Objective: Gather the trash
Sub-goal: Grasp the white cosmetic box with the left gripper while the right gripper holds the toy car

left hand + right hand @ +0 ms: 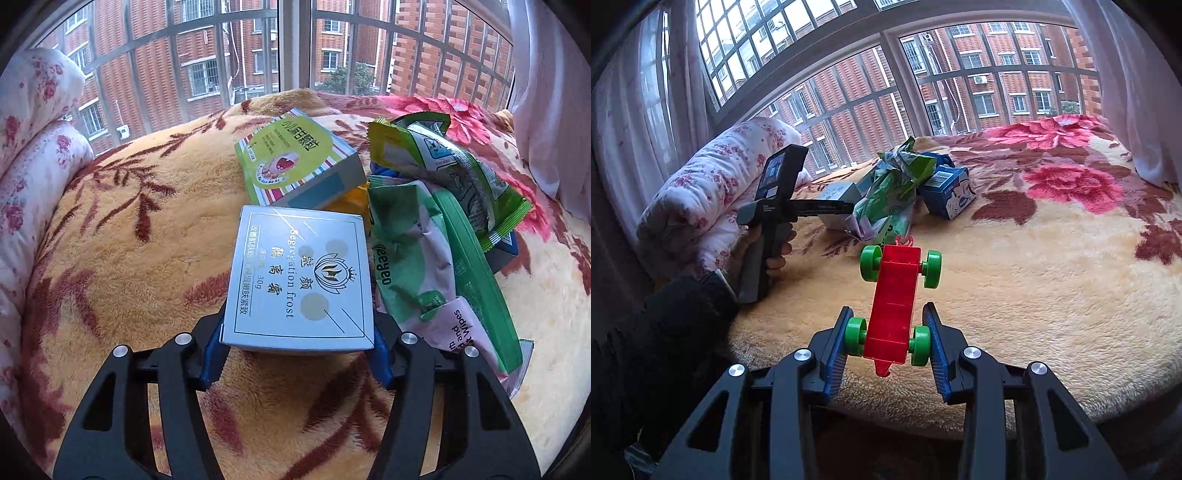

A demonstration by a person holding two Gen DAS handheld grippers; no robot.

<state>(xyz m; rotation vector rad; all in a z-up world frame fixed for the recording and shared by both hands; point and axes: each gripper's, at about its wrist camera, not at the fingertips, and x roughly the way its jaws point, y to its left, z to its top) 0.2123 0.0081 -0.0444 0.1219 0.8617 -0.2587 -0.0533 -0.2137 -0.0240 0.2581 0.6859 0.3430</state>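
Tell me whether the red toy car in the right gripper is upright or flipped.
Cannot tell. The red toy car shows only a flat ribbed face, green wheels at its sides, held between the right gripper's blue pads.

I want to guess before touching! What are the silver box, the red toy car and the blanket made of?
Silver box: probably cardboard with a glossy metallic coat, since it has sharp folded edges and glare streaks.
Red toy car: looks like hard, shiny, slightly see-through plastic.
Blanket: soft fuzzy fleece, with a visible fluffy pile.

silver box (299,280), frame center: "Segregation frost", "30g", Chinese print | wipes pack (413,273), right: "Wipes", partial "aeyeo" upside down | green box (295,158), upper center: Chinese title, unreadable | blue carton (949,194): barcode, text too small
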